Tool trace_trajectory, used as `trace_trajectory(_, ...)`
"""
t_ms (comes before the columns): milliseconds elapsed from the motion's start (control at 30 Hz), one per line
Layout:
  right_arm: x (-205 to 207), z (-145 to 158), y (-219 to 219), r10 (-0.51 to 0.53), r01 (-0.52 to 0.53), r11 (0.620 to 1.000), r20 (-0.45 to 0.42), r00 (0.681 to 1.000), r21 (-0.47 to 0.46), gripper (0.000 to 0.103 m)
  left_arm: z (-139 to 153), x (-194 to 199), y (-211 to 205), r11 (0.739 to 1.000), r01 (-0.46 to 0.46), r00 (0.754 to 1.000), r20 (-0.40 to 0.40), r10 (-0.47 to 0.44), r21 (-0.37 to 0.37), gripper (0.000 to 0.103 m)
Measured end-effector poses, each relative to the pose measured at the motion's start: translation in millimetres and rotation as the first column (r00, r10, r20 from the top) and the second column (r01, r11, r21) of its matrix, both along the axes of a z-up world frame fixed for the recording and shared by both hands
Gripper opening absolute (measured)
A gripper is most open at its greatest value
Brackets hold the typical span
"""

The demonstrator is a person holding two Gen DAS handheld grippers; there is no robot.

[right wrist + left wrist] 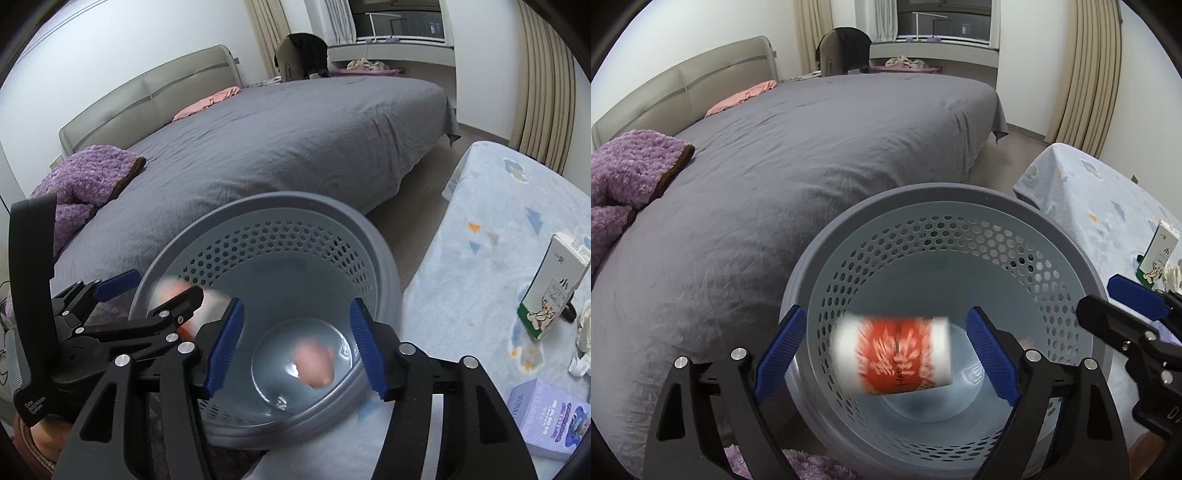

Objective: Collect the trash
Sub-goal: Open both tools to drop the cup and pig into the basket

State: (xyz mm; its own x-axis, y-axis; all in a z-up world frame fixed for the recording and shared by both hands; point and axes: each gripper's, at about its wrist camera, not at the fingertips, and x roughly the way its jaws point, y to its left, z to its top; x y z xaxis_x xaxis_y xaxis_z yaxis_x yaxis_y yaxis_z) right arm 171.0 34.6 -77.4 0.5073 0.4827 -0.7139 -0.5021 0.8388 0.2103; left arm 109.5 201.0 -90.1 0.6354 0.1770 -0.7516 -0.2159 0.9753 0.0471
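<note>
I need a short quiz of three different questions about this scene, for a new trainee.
1. True or false: the left gripper clamps the red cup.
2. What lies under the right gripper, inside the bin?
A. a carton
B. a blurred pink item
C. a towel
3. Fill in: the carton stands on the ____ cloth.

Key:
1. False: the pads stand apart from the blurred cup over the bin.
2. B, the pink item.
3. Light blue.
</note>
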Motion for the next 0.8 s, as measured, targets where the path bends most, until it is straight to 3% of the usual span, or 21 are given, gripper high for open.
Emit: trace_trajectory(800, -1.3, -2.4, -3.4, -0.015, 0.015, 1.0, 0.003, 1.0, -0.018, 0.058, 1.8, -2.3, -0.9, 1.0, -0.026, 1.0, 0.008, 0.026, 0.016, 0.092)
